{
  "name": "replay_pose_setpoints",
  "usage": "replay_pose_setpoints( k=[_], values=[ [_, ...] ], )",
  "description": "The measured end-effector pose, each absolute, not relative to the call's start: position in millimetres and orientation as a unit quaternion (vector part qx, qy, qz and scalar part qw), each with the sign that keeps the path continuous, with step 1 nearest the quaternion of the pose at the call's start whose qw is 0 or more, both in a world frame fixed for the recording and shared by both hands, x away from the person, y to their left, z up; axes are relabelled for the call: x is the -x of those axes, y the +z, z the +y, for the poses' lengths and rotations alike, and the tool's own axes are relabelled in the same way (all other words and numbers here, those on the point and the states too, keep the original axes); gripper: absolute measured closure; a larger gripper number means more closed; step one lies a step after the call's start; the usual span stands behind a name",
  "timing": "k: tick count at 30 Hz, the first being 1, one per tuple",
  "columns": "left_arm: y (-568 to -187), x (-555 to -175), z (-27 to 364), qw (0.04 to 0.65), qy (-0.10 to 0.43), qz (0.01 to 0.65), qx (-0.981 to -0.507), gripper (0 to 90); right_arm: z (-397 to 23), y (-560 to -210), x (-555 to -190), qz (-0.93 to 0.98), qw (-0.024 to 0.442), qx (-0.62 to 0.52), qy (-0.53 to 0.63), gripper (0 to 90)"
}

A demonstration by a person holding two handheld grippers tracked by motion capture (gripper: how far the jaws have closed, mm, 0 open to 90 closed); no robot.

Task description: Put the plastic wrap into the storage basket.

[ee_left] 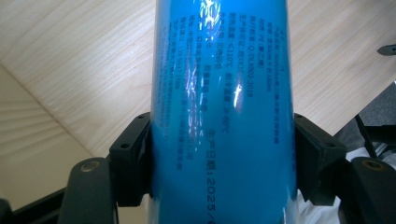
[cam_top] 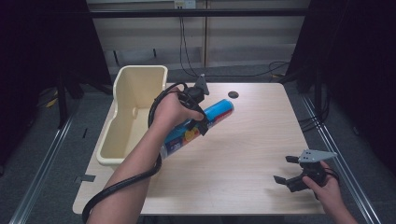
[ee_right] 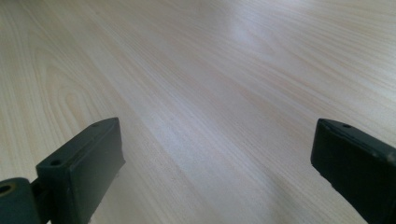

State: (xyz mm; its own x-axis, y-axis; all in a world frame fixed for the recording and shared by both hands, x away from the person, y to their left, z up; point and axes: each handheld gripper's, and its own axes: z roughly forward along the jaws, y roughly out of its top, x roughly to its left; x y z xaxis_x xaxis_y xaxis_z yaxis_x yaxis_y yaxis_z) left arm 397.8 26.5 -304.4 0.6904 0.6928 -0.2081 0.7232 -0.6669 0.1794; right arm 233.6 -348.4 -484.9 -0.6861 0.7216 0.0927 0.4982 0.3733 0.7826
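Tub (cam_top: 135,112) on table (cam_top: 243,140) left edge; tube (cam_top: 201,126) just right; disc (cam_top: 233,94) behind

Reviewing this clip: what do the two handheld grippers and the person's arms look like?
Both the left gripper and right gripper are black, two-jawed, each topped by a grey three-cornered plate. A thick black cable trails along the left forearm. Both forearms are bare, no sleeves in view.
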Motion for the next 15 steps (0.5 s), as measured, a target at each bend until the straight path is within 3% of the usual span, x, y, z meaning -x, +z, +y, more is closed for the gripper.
replay_pose_setpoints(
  k=[15],
  values=[
    [-277, -401, 51, 0.130, -0.059, 0.416, -0.898, 32.2, -348, -485, -234, 0.817, 0.134, -0.374, 0.418, 2.4]
  ],
)
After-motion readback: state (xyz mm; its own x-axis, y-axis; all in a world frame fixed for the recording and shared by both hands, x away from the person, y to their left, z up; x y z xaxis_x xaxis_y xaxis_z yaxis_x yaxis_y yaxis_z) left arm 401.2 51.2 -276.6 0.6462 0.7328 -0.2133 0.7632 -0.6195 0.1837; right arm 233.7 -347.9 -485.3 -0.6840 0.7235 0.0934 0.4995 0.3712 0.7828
